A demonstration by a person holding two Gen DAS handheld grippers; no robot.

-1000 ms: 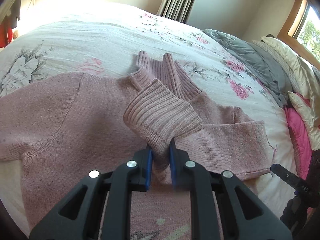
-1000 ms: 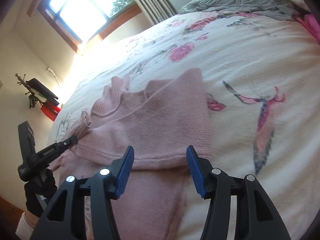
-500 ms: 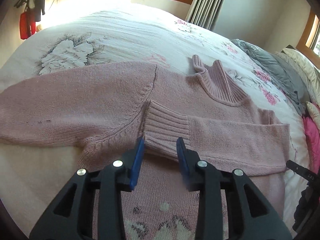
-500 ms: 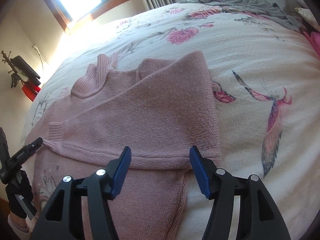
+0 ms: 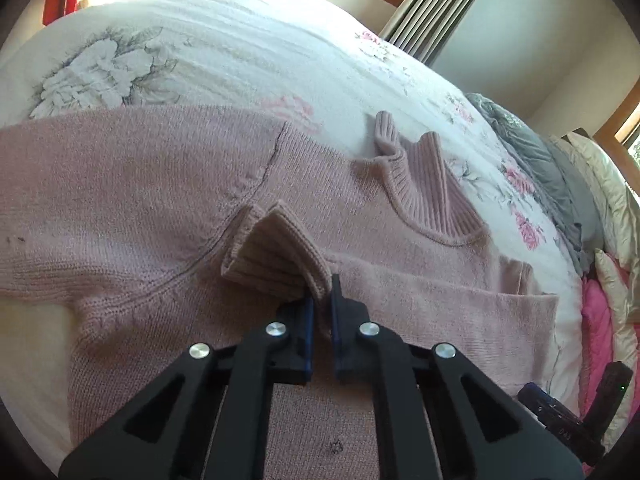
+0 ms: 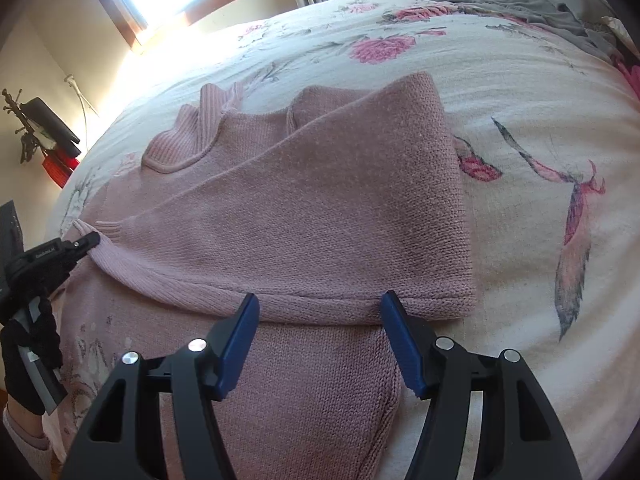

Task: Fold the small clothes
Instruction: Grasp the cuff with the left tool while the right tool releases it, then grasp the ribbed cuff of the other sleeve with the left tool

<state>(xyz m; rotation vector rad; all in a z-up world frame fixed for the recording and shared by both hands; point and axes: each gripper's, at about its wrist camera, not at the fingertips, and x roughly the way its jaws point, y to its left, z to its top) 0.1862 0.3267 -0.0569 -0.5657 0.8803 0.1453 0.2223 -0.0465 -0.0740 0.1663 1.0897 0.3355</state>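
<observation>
Half a second back my left tongs [image 5: 321,308] stood parted over the ribbed cuff; now they have closed on it again. On the left wrist view, the pink knitted turtleneck sweater [image 5: 160,216] lies flat on the white flower-printed bedspread [image 5: 208,52], one sleeve running off toward 9 o'clock, and the ribbed cuff [image 5: 276,256] of the folded-over sleeve is pinched between the jaws and lifted into a tent at centre. I judge the knit soft, light and stretchy; the thick cuff gives the surest hold, and a hard pull would drag the body. On the right wrist view, my right tongs [image 6: 320,320] stand wide, holding nothing, poised at 6 o'clock over the folded sleeve's lower edge.
</observation>
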